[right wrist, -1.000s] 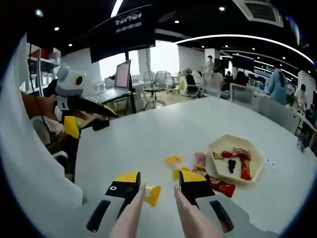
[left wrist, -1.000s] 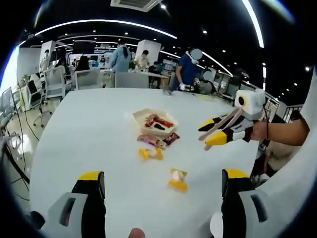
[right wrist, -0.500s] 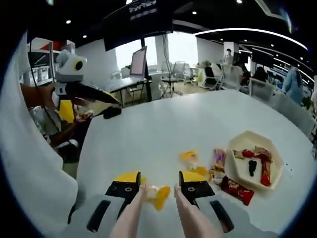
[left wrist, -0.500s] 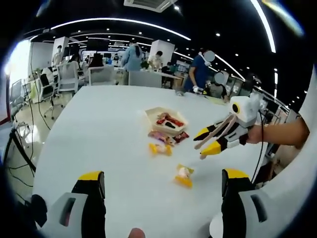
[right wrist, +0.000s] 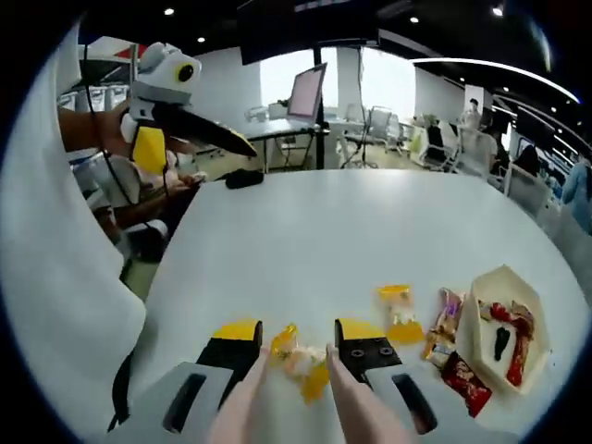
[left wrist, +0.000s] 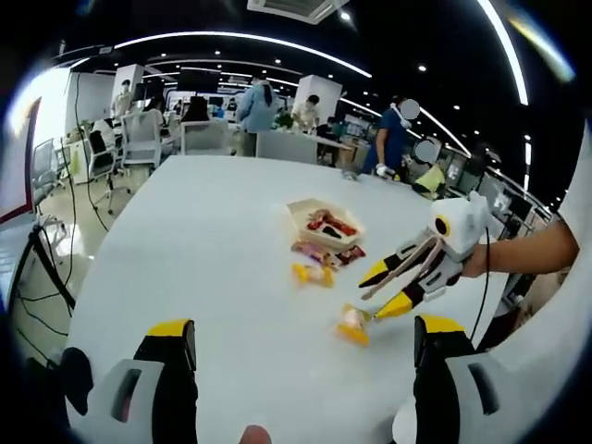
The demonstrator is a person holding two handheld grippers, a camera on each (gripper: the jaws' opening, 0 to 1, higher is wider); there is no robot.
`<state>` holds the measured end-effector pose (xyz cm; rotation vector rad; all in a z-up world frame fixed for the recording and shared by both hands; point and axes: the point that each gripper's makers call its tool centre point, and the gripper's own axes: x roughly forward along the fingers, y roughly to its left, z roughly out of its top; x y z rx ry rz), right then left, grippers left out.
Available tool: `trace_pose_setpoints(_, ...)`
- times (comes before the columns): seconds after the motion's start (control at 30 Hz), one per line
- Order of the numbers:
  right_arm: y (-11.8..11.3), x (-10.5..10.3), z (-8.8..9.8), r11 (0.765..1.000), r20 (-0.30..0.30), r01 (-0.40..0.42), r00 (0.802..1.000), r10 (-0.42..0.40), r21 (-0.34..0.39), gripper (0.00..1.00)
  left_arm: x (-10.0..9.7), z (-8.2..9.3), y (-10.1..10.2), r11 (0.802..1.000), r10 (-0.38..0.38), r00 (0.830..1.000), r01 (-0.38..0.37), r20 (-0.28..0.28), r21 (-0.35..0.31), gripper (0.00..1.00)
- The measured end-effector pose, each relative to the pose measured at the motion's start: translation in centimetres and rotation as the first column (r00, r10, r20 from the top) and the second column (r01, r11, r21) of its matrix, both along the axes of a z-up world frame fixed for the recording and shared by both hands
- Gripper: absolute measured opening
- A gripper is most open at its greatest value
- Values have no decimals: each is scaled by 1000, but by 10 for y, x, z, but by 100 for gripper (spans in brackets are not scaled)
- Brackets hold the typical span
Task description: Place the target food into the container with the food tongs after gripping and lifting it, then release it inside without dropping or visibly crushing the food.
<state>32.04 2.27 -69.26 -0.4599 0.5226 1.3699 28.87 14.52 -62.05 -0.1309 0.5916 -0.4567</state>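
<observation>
My right gripper (right wrist: 298, 347) carries the food tongs (right wrist: 287, 398), two pinkish arms that run up along its jaws. The tong tips stand a little apart, one on each side of the yellow snack packet (right wrist: 301, 356) lying on the white table (right wrist: 305, 240), and I cannot tell whether they touch it yet. In my left gripper view the same right gripper (left wrist: 387, 291) comes in from the right, a hand (left wrist: 476, 264) behind it, its yellow tips down at that packet (left wrist: 353, 324), which lies on the table (left wrist: 203, 240).

My left gripper (left wrist: 301, 347) has its jaws spread wide with nothing between them; in the right gripper view it (right wrist: 236, 143) hangs above the table's far side.

I count one container (right wrist: 504, 328), a cream six-sided tray, with two red packets and one dark item inside as far as I can make out. It shows in the left gripper view too (left wrist: 324, 222). Between it and my packet lie loose snacks: two more yellow ones (right wrist: 400, 310), one pinkish packet (right wrist: 444, 310) and one red packet (right wrist: 465, 381) just beside the tray's near edge. Several people stand at desks beyond the table; I cannot count them surely
</observation>
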Motion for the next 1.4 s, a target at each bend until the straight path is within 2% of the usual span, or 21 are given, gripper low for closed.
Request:
trace_pose_setpoints(0.07,1,0,-1,999,-8,-39,999,39,-12,31,-2,-2,3,1000,17,1000,-17,-9,0,98)
trace_pose_setpoints(0.17,3,2,-1,993,16,-112,994,112,-28,30,-6,-3,5,1000,27,1000,-27,-15,3,99)
trace_pose_setpoints(0.23,3,1,-3,989,-3,-145,989,145,-32,31,-9,-2,4,999,41,999,-41,-14,-2,99)
trace_pose_setpoints(0.33,2,-1,-7,970,17,-235,972,236,-56,30,-14,1,2,998,59,998,-59,-15,-5,99)
trace_pose_setpoints(0.4,1,-3,-11,961,11,-267,963,268,-67,30,-17,3,1,997,77,997,-76,-16,3,99)
trace_pose_setpoints(0.5,-3,-8,-16,929,30,-356,932,361,-104,31,-19,5,-2,995,101,995,-101,-19,14,99)
trace_pose_setpoints(0.7,-2,-11,-22,885,35,-454,888,459,-98,31,-18,9,-15,988,149,989,-149,-21,29,99)
trace_pose_setpoints(0.73,-2,-12,-24,867,48,-487,868,494,-109,31,-19,10,-17,987,157,987,-157,-20,31,99)
trace_pose_setpoints(0.83,1,-15,-28,845,46,-524,847,530,-104,31,-24,13,-24,983,181,983,-181,-18,40,99)
trace_pose_setpoints(0.9,1,-18,-33,814,49,-569,815,577,-116,31,-30,11,-23,977,207,978,-205,-24,49,99)
trace_pose_setpoints(0.93,4,-18,-33,798,69,-594,796,601,-104,31,-34,8,-22,973,228,973,-226,-32,54,99)
trace_pose_setpoints(1.03,4,-17,-33,784,67,-612,782,619,-101,31,-44,5,-24,966,254,966,-252,-49,51,99)
trace_pose_setpoints(1.07,4,-18,-33,770,72,-630,767,638,-101,30,-47,3,-27,965,257,965,-255,-50,55,99)
trace_pose_setpoints(1.17,3,-20,-33,752,72,-651,749,659,-103,30,-54,0,-27,958,283,957,-279,-63,64,99)
trace_pose_setpoints(1.3,-2,-21,-26,737,68,-664,735,674,-127,30,-56,2,-26,953,299,953,-296,-56,61,99)
trace_pose_setpoints(1.33,-3,-23,-24,716,90,-686,711,698,-130,30,-56,2,-25,952,303,951,-300,-54,60,99)
trace_pose_setpoints(1.37,-4,-24,-24,701,92,-699,695,713,-142,30,-55,2,-24,951,306,951,-303,-51,59,99)
trace_pose_setpoints(1.4,-8,-22,-28,678,97,-711,674,733,-186,30,-55,3,-23,951,308,950,-305,-48,58,99)
